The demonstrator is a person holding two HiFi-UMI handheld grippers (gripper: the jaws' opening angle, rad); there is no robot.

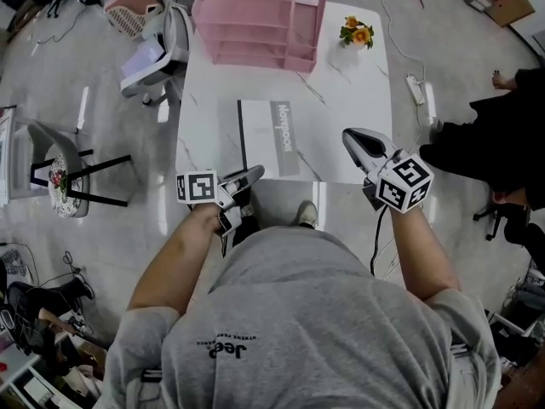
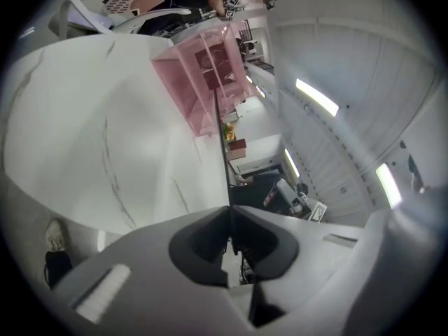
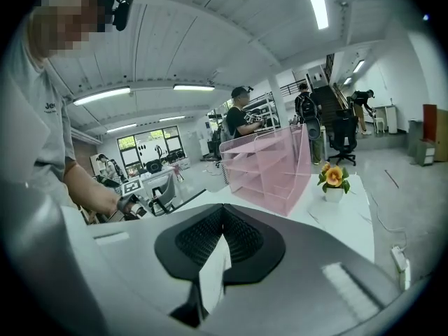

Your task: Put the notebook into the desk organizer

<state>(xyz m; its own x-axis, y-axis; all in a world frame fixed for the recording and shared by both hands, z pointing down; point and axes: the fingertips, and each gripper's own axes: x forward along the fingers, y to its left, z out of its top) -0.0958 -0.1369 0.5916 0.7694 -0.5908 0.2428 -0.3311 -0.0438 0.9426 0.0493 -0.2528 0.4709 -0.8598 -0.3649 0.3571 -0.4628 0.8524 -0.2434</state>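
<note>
The notebook (image 1: 268, 139) lay flat at mid-frame on the white table (image 1: 358, 83), well short of the pink organizer (image 1: 260, 20) at the top. The left gripper (image 1: 249, 177), at the notebook's near edge, and the right gripper (image 1: 358, 139), to its right, were both clenched on nothing. A pinch on the cover alone might let the notebook flop open or skid on the slick top.

An office: swivel chair (image 1: 162, 45), ceiling strip lights (image 3: 316, 2).

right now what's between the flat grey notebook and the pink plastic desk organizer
Nothing: the head view shows only bare white marble tabletop between the flat grey notebook and the pink plastic desk organizer. The orange potted flower stands aside.
</note>
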